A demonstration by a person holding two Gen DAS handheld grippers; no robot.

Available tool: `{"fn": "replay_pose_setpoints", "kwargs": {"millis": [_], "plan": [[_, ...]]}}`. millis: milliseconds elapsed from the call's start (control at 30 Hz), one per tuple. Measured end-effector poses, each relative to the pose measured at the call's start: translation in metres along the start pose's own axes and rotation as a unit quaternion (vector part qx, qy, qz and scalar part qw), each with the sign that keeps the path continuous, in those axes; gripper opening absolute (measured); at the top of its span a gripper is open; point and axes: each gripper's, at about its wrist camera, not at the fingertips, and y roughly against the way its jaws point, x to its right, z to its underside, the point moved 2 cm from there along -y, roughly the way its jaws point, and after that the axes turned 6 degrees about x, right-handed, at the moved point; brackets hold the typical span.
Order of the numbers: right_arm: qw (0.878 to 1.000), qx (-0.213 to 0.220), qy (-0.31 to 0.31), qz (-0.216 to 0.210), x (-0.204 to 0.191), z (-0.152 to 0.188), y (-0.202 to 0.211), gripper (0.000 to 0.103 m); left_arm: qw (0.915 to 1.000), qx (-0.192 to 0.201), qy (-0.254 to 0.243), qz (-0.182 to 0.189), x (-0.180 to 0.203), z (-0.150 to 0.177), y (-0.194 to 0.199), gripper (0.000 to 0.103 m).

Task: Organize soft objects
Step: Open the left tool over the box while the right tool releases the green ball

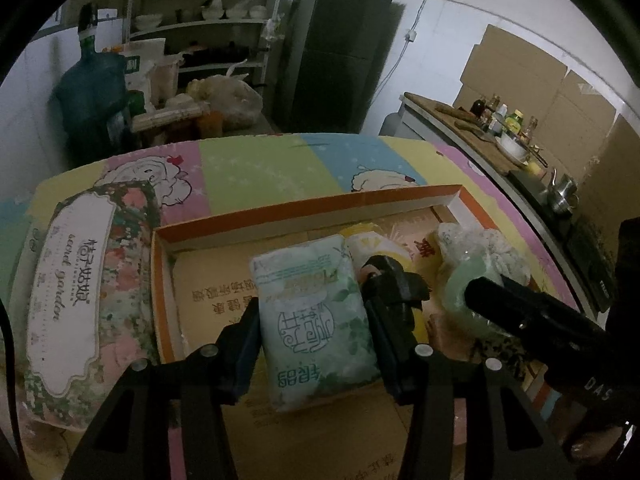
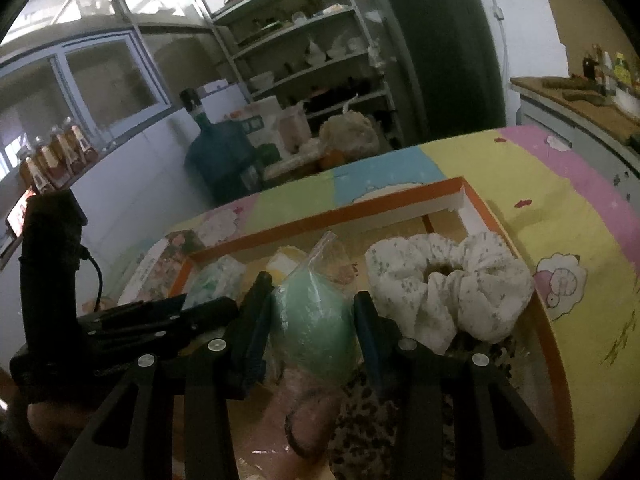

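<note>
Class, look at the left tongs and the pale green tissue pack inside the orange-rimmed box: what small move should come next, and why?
Probably lower a little and let go: the left tongs clasp the pale green tissue pack over the orange-rimmed cardboard box, above bare floor.

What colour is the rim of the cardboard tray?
Orange, on the cardboard tray; clearest in the left wrist view.

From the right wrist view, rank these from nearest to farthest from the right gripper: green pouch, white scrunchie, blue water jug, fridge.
1. Green pouch: between the right gripper fingers, in the box.
2. White scrunchie: just right of the gripper, in the box.
3. Blue water jug: beyond the table, on the left.
4. Fridge: back wall, on the right.
</note>
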Motion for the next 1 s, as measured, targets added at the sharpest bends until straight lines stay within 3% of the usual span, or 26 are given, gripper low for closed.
{"fn": "replay_pose_setpoints", "kwargs": {"millis": [267, 433, 667, 1000], "plan": [[1.000, 0.003, -0.003, -0.002, 0.002, 0.000, -0.001, 0.053, 0.9991, 0.009, 0.032, 0.026, -0.006, -0.001, 0.002, 0.054], [1.000, 0.013, -0.006, 0.002, 0.003, -0.001, 0.004, 0.058, 0.9991, 0.029, 0.021, 0.025, 0.001, 0.000, 0.008, 0.069], [1.000, 0.029, -0.008, 0.000, 0.003, -0.002, 0.015, 0.059, 0.9988, 0.050, 0.000, 0.002, 0.010, 0.001, 0.021, 0.079], [0.999, 0.041, -0.002, 0.001, -0.010, 0.000, 0.031, 0.059, 0.9975, 0.070, -0.005, 0.002, 0.011, 0.004, 0.042, 0.080]]}}
